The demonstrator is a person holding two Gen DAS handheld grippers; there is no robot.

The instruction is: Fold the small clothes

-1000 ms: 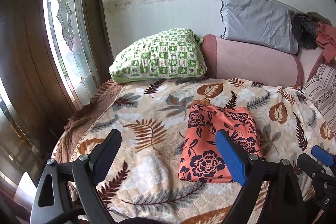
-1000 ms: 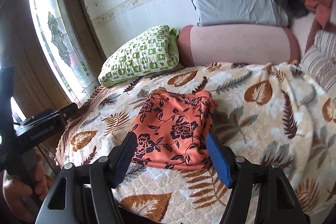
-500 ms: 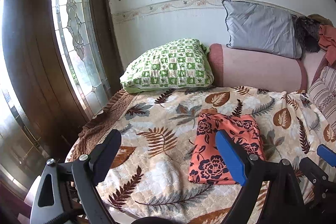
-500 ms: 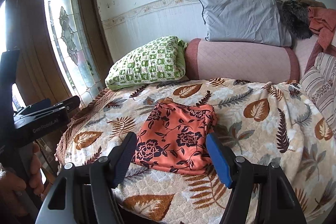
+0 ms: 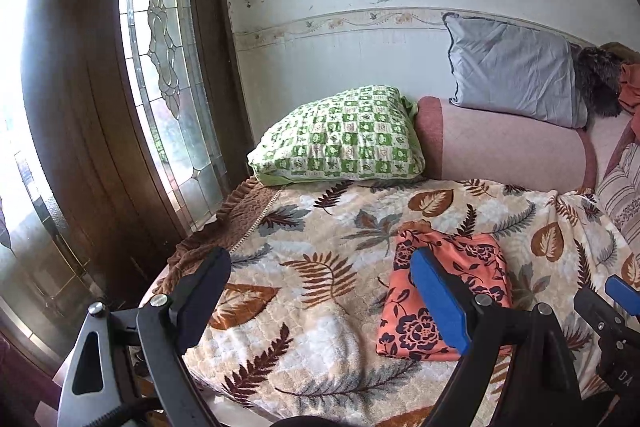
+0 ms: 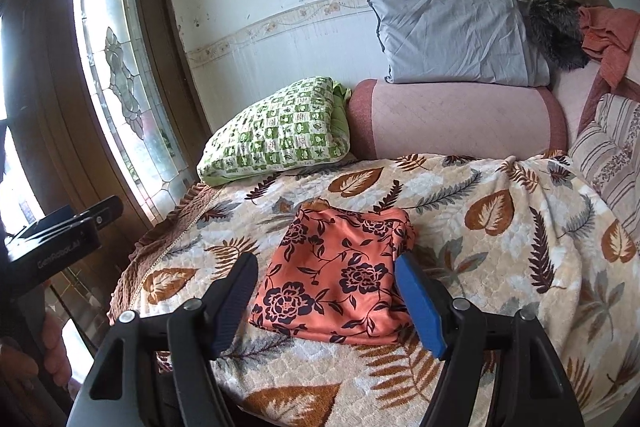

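Each black plastic two-finger gripper [image 6: 326,301] carries one black ribbed pad, one blue pad [image 6: 420,307], and silver pivot screws [image 6: 460,304].

One folded orange floral garment [image 6: 340,279] at centre, one leaf-print blanket [image 6: 500,247], two open grippers [image 6: 326,301] [image 5: 320,297] at six o'clock, and four cushions: green checked [image 6: 276,135], grey [image 6: 456,35], pink bolster [image 6: 456,115], striped [image 6: 612,151] at three o'clock.
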